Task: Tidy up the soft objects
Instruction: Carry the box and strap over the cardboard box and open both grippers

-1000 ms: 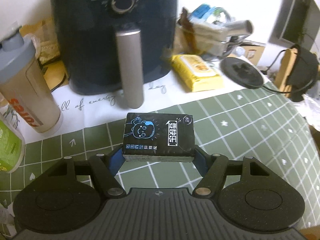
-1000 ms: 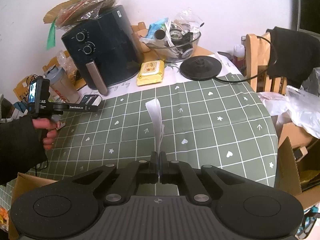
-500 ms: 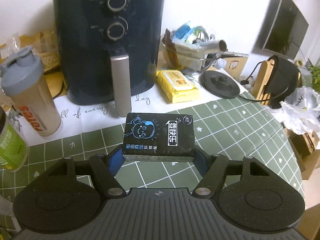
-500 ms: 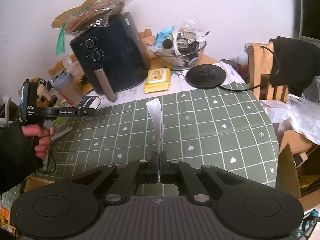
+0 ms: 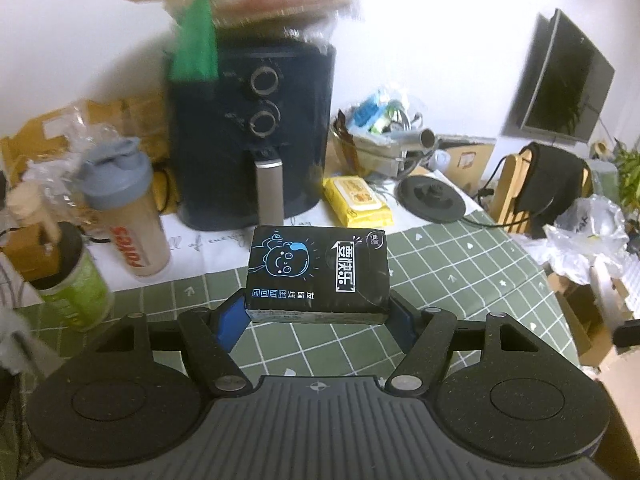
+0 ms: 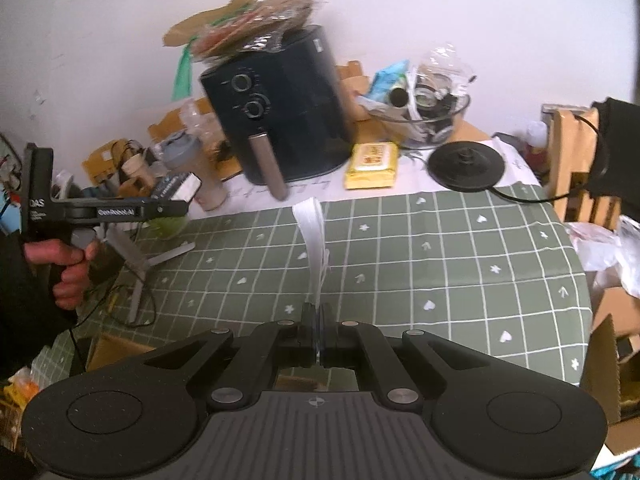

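My left gripper (image 5: 318, 316) is shut on a black tissue pack (image 5: 318, 274) with a blue cartoon face, held level above the green checked tablecloth (image 5: 460, 280). In the right wrist view the left gripper (image 6: 176, 200) shows at the far left, raised above the table with the pack (image 6: 178, 186). My right gripper (image 6: 317, 336) is shut on a thin white tissue sheet (image 6: 314, 240) that stands upright from the jaws, above the tablecloth (image 6: 440, 248).
A dark air fryer (image 5: 252, 136) stands at the back, with a shaker bottle (image 5: 124, 216) and a green can (image 5: 72, 280) to its left. A yellow wipes pack (image 5: 356, 202), a black kettle base (image 5: 434, 198) and a cluttered bowl (image 6: 424, 120) lie to its right.
Both grippers have risen and pulled back from the table, so more of the air fryer and wall shows. Each still holds its item.
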The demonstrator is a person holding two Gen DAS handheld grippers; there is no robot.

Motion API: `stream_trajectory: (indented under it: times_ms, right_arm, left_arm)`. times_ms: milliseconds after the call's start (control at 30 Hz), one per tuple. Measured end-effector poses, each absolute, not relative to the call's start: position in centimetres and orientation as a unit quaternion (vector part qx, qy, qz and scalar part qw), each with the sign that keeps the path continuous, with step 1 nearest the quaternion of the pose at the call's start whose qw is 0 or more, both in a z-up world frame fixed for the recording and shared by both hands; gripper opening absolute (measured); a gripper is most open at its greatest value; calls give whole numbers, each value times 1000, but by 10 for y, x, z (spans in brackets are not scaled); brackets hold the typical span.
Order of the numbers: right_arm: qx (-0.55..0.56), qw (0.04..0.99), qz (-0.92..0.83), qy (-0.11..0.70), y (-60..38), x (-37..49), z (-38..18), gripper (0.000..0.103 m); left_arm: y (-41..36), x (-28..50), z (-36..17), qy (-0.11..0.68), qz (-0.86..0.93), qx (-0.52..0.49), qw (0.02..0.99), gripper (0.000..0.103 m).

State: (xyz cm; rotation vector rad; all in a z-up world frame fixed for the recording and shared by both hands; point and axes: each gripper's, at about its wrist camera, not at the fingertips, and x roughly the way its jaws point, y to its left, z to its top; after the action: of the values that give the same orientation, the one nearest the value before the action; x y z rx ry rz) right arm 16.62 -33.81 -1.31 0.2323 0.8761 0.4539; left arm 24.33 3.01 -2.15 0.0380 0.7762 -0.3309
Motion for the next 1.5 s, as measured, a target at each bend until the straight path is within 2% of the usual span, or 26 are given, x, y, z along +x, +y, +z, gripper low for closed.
stream_trajectory:
  times_ms: [333, 733, 833, 867, 900, 933, 967, 1000, 1200, 1500]
  right_arm:
    - [114, 860, 265, 420, -332, 139, -7, 4]
    - [125, 841, 289, 441, -331, 109, -13, 4]
    - [115, 833, 296, 454, -328, 103, -18, 7]
    - [105, 834, 295, 454, -326, 101, -20, 16]
    - [96, 834, 296, 455, -326, 98, -20, 40]
    - [89, 836, 297, 453, -326, 96, -20, 58]
    - [81, 841, 297, 445, -326, 92, -19, 88]
    - [74, 847, 299, 433, -327, 88, -16, 101]
    - [46, 848, 312, 427, -333, 80, -14, 103]
    - [63, 854, 284, 431, -352, 69, -17, 103]
  left_arm:
    - [36, 180, 14, 364, -146, 2, 920, 70]
    - [21, 120, 29, 365, -162, -13, 917, 70]
    - [16, 109, 29, 369, -169, -16, 914, 70]
    - [14, 105, 29, 371, -173, -16, 912, 70]
    - [12, 101, 28, 372, -176, -17, 911, 70]
    - [10, 98, 28, 374, -178, -17, 910, 70]
    - [8, 95, 26, 377, -179, -18, 909, 70]
    - [6, 92, 25, 380, -181, -19, 907, 70]
    - [-10, 77, 16, 396, -198, -17, 897, 70]
    - [-44, 63, 16, 387, -250, 13, 887, 70]
